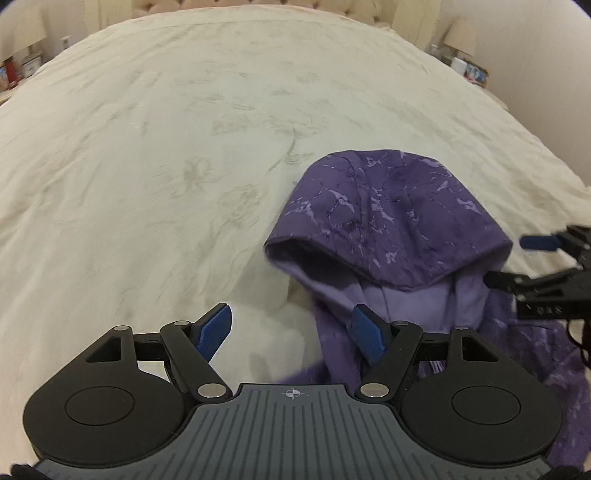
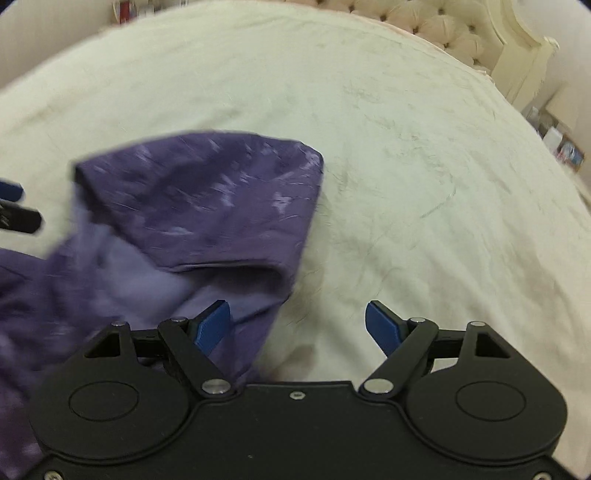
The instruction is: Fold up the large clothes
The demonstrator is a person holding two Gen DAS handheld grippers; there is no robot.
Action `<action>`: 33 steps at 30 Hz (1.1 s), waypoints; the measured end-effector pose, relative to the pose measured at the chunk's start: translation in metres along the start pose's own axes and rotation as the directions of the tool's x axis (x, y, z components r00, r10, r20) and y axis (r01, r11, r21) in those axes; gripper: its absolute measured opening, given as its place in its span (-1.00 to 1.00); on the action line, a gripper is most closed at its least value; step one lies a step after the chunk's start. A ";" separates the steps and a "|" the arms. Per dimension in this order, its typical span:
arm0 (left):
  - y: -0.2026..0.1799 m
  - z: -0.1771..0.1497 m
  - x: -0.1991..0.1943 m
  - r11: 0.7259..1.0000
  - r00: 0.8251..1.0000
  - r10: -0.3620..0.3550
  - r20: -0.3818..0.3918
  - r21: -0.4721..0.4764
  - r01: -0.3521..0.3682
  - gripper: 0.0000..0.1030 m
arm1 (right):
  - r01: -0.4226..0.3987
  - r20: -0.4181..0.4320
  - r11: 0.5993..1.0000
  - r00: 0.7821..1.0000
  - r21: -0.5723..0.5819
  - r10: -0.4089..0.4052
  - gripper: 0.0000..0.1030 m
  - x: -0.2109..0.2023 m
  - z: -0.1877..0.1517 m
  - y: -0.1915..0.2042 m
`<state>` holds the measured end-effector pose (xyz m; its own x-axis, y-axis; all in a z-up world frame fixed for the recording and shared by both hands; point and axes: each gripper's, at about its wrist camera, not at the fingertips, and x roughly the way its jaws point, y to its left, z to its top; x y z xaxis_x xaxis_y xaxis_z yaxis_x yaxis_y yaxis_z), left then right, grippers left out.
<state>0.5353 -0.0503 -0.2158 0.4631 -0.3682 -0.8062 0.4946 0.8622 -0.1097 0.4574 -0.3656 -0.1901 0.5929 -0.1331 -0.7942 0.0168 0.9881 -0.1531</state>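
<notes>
**Purple hoodie lying on a cream bedspread, both grippers hanging open above it**

A wide cream bedspread with a faint floral weave (image 1: 177,147) is filling most of both views and is lying fairly flat, with shallow wrinkles. A tufted cream headboard (image 2: 439,26) is showing at 12 to 1 o'clock in the right wrist view. Beige lamps and small boxes on bedside tables (image 1: 469,62) are sitting at 2 o'clock in the left wrist view, with more clutter at 10 o'clock.

The purple marbled hooded sweatshirt with a pale lilac lining (image 1: 399,214) is lying on the bedspread, its hood pointing toward the headboard and its opening facing the cameras.

The left gripper with blue pads (image 1: 291,332) is hanging with its jaws wide, gripping nothing; its right pad is sitting over the hood's lining at 5 o'clock. The right gripper with blue pads (image 2: 297,326) is likewise standing wide and empty, its left pad over the lining at 7 o'clock, its right pad over bare bedspread.
</notes>
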 end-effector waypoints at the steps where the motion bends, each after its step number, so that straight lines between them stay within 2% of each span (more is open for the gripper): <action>1: -0.001 0.003 0.006 1.000 1.000 -0.004 -0.001 0.012 0.004 0.37 | 0.011 0.008 1.000 1.000 0.003 -0.011 0.56 0.006 0.004 -0.001; 3: -0.004 0.009 0.019 0.999 1.000 -0.015 -0.005 0.038 0.015 0.37 | 0.020 0.046 0.999 0.999 0.029 -0.022 0.48 0.008 0.015 -0.006; 5: -0.008 0.013 0.027 0.998 1.000 -0.024 -0.009 0.058 0.024 0.37 | 0.018 0.138 0.997 0.990 0.073 -0.028 0.41 -0.002 0.028 -0.012; 7: -0.012 0.018 0.038 0.997 1.000 -0.031 -0.006 0.071 0.031 0.37 | -0.039 0.251 0.988 0.968 0.151 0.000 0.41 -0.020 0.040 -0.024; 9: -0.015 0.022 0.048 0.996 1.000 -0.026 -0.004 0.082 0.026 0.37 | -0.110 0.306 0.975 0.951 0.192 0.047 0.42 -0.032 0.048 -0.032; 11: -0.019 0.026 0.058 0.995 1.000 -0.015 -0.006 0.099 0.015 0.37 | -0.145 0.316 0.973 0.945 0.181 0.082 0.41 -0.037 0.049 -0.031; 13: -0.019 0.028 0.057 0.994 0.998 0.041 0.038 0.104 -0.044 0.36 | -0.158 0.321 0.977 0.941 0.145 0.105 0.42 -0.039 0.047 -0.027; 15: -0.009 0.033 0.041 0.991 0.984 0.126 0.126 0.022 -0.129 0.36 | -0.161 0.336 0.979 0.935 0.127 0.110 0.42 -0.044 0.042 -0.027; 17: 0.006 0.034 0.018 0.981 0.961 0.183 0.208 -0.099 -0.166 0.36 | -0.185 0.343 0.970 0.931 0.155 0.123 0.42 -0.044 0.038 -0.038; 18: 0.015 0.034 0.006 0.977 0.950 0.190 0.249 -0.141 -0.159 0.37 | -0.187 0.341 0.967 0.933 0.173 0.119 0.42 -0.041 0.035 -0.045; 19: 0.019 0.033 -0.003 0.980 0.945 0.178 0.275 -0.141 -0.143 0.40 | -0.181 0.330 0.964 0.938 0.193 0.110 0.44 -0.036 0.029 -0.053; 21: 0.018 0.030 -0.014 0.991 0.946 0.132 0.296 -0.040 -0.126 0.42 | -0.194 0.286 0.948 0.951 0.251 0.119 0.53 -0.017 0.015 -0.070; 23: 0.004 0.023 -0.013 0.979 0.957 0.101 0.272 0.144 -0.144 0.41 | -0.218 0.217 0.919 0.964 0.330 0.150 0.54 0.009 0.002 -0.086; 24: -0.004 0.016 -0.009 0.955 0.962 0.104 0.251 0.246 -0.168 0.41 | -0.210 0.167 0.910 0.973 0.358 0.159 0.53 0.023 -0.003 -0.090; 26: -0.014 0.000 0.011 0.881 0.980 0.156 0.121 0.431 -0.193 0.41 | -0.182 0.060 0.902 0.983 0.392 0.172 0.53 0.046 -0.016 -0.098; 27: -0.013 -0.009 0.021 0.851 0.982 0.180 0.048 0.493 -0.180 0.41 | -0.193 0.038 0.896 0.980 0.400 0.194 0.53 0.050 -0.022 -0.100; 28: -0.009 -0.018 0.025 0.838 0.983 0.182 0.002 0.523 -0.156 0.42 | -0.208 0.031 0.891 0.976 0.403 0.214 0.53 0.049 -0.027 -0.102; 29: -0.003 -0.023 0.021 0.842 0.988 0.157 -0.007 0.524 -0.130 0.41 | -0.226 0.035 0.889 0.972 0.398 0.231 0.54 0.045 -0.030 -0.104; 33: 0.024 -0.017 -0.014 0.904 0.997 0.069 -0.040 0.426 -0.046 0.40 | -0.336 0.051 0.880 0.939 0.335 0.340 0.57 0.015 -0.028 -0.111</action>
<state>0.5278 -0.0179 -0.2170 0.4669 -0.2934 -0.8342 0.7388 0.6478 0.1857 0.4415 -0.4792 -0.2017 0.6033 0.2145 -0.7681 0.0848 0.9404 0.3292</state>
